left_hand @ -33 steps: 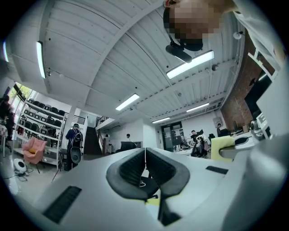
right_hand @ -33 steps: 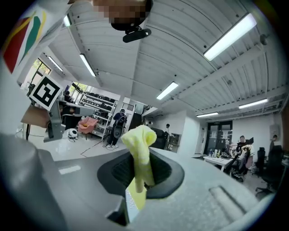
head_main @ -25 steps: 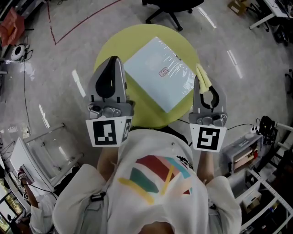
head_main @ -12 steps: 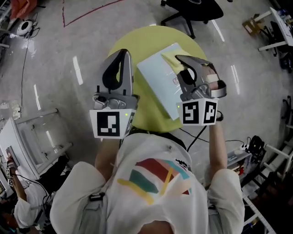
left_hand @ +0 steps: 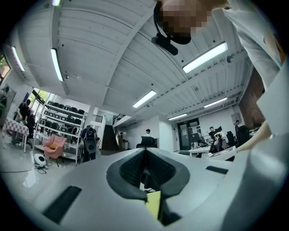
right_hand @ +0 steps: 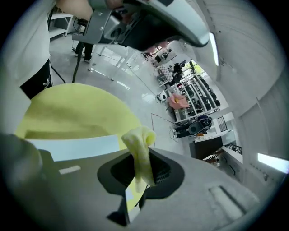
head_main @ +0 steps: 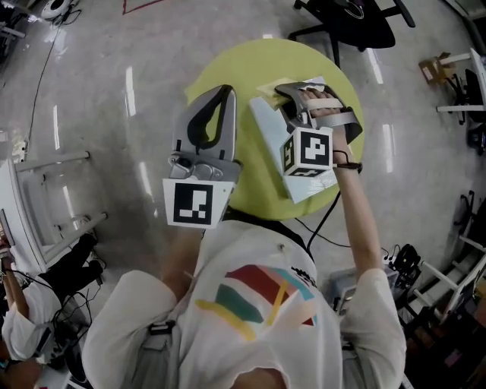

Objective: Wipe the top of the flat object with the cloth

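A flat pale-blue object [head_main: 263,128] lies on the round yellow-green table [head_main: 228,68]. My right gripper [head_main: 281,91] reaches across it from the right, above its far part, and is shut on a yellow cloth [head_main: 267,90]. In the right gripper view the cloth [right_hand: 140,151] sticks up out of the shut jaws, with the flat object [right_hand: 74,146] and the table [right_hand: 76,108] beyond. Left of the flat object, my left gripper [head_main: 224,91] is shut with nothing in it, over the table's left side. The left gripper [left_hand: 144,151] points out at the room.
A black office chair [head_main: 353,19] stands behind the table. A white rack [head_main: 45,205] and a seated person [head_main: 30,304] are at the left. Desks and cables fill the right side. A red tape line [head_main: 144,6] marks the floor at the back.
My right gripper has swung from the table's right edge leftward over the flat object, carrying the cloth. The left gripper has stayed shut at the table's left side.
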The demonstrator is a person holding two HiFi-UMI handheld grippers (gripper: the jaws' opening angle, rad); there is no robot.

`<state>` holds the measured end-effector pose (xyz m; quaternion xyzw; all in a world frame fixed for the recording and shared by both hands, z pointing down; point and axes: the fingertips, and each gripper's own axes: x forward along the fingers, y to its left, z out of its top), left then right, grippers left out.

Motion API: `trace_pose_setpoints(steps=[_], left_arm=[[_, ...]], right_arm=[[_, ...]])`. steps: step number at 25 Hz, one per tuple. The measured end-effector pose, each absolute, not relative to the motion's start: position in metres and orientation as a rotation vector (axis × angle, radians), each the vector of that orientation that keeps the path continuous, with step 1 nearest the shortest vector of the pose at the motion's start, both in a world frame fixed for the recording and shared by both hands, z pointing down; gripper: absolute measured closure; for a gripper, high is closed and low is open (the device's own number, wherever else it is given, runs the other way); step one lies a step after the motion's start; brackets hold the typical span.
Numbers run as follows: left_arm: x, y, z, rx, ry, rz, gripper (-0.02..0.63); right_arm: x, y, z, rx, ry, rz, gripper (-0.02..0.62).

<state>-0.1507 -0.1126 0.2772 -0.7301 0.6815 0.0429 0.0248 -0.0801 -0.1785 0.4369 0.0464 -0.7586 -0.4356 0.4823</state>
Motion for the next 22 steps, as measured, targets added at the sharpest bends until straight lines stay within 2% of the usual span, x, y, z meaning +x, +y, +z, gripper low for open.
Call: trace_pose_setpoints(steps=[9,22], left_arm=[[-0.174,-0.098,0.301,-2.244,2.222,0.188,0.591],[-0.182,-0.094,0.316,-2.273,2.264,0.189,0.591]], right_arm=[[-0.091,-0.186,0.517,-0.047,-1.659,-1.039,0.568],[-0.090,-0.174,0.551,-0.138,-1.590,-0.967,0.568]])
